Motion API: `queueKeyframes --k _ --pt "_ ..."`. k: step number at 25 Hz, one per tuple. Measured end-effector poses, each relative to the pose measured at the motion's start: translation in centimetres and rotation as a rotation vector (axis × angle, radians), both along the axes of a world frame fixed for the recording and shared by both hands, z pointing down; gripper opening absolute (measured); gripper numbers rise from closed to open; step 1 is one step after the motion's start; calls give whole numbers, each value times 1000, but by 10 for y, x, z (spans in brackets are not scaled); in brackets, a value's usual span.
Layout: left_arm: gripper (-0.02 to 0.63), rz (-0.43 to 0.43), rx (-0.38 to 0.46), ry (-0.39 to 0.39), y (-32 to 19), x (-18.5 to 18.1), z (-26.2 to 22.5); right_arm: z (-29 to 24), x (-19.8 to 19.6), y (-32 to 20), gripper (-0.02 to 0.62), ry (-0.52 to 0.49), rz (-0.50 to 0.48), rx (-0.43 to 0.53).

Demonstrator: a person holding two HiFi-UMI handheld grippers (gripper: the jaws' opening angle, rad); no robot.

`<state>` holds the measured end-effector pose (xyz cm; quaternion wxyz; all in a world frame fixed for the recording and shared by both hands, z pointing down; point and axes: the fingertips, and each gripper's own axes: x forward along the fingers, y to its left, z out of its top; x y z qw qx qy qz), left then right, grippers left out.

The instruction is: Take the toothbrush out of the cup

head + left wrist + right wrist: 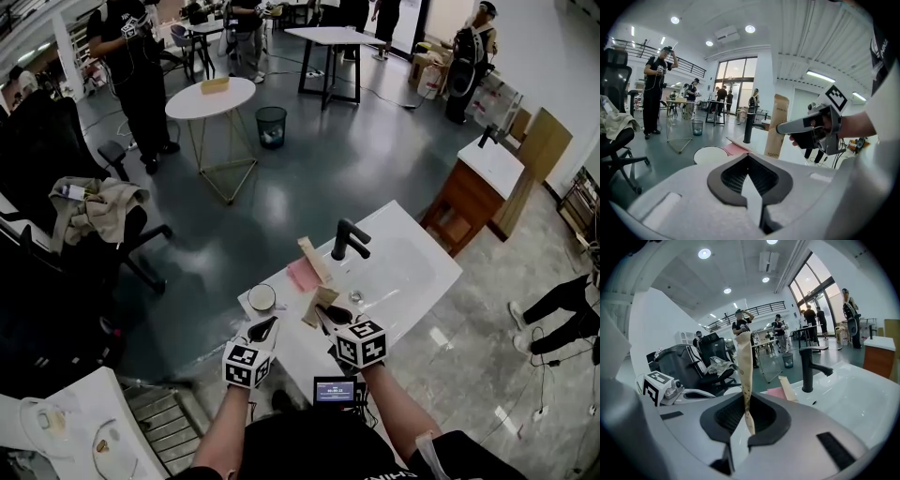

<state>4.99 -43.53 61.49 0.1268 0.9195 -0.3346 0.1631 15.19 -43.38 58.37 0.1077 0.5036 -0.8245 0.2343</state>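
Observation:
A brown paper toothbrush packet [746, 376] stands upright between the jaws of my right gripper [749, 425], which is shut on its lower end. From the head view, that packet [322, 302] is over the white counter, just in front of the right gripper [330, 316]. The white cup [261, 298] stands to its left, and I cannot see inside it. My left gripper [264, 326] hovers just behind the cup with its jaws together and nothing in them. In the left gripper view the cup [710, 154] sits ahead, with the packet [777, 127] to its right.
A second brown packet [314, 258] lies on a pink cloth [302, 275] beside the black faucet [348, 240] and the sink basin [403, 272]. The counter edge drops to the floor on the left. Office chairs, tables and standing people fill the room beyond.

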Motion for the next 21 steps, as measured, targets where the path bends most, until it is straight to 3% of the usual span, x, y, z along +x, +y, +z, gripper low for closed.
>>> queueKeyframes --k 21 --pt "9 -21 -9 -3 -4 -1 4 -1 -4 -5 38 12 -33 0"
